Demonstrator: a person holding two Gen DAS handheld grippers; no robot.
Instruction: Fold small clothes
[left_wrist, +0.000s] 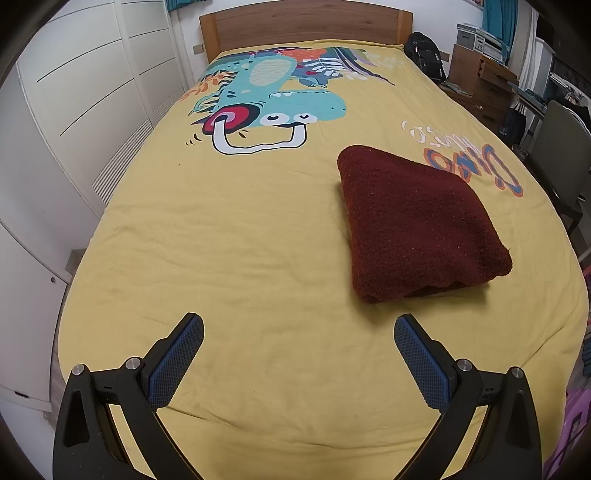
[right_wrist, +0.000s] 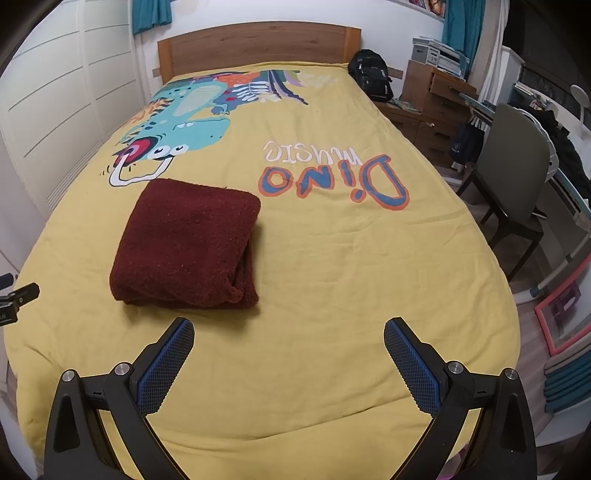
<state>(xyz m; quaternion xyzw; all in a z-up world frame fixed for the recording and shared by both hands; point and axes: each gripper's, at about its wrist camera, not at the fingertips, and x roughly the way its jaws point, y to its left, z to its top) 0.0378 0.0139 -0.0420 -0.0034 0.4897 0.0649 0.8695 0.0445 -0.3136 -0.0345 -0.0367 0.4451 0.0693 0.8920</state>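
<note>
Blue-padded fingers of my left hand-held gripper (left_wrist: 298, 328) stand wide apart over the near end of the bed, with nothing between them, only the yellow bedspread (left_wrist: 229, 236) below. Ahead and to the right in that view lies the dark red garment (left_wrist: 417, 225), folded into a thick, compact bundle flat on the bedspread, well clear of both fingers. My right hand-held gripper (right_wrist: 289, 334) is spread just as wide and holds nothing either; from its camera the same dark red garment (right_wrist: 188, 247) sits ahead and to the left, its rolled fold edge facing right and its stacked layers showing along the near edge. So the bundle lies between my two hand-held grippers, touching neither. The right view alone shows a black part of the other tool at the far left edge (right_wrist: 18, 295), just above the bedspread (right_wrist: 332, 277), and it reads the upside-down lettering (right_wrist: 332, 173) on the cover whole, where the left view catches only part of it beyond the garment. The right view also takes in a grey chair (right_wrist: 513, 166) beside the bed, while the left view shows more of the white wardrobe doors (left_wrist: 85, 92). Both views show the dinosaur print (left_wrist: 273, 99), the wooden headboard (left_wrist: 306, 18) and a black backpack (left_wrist: 424, 51) at the far corner.
</note>
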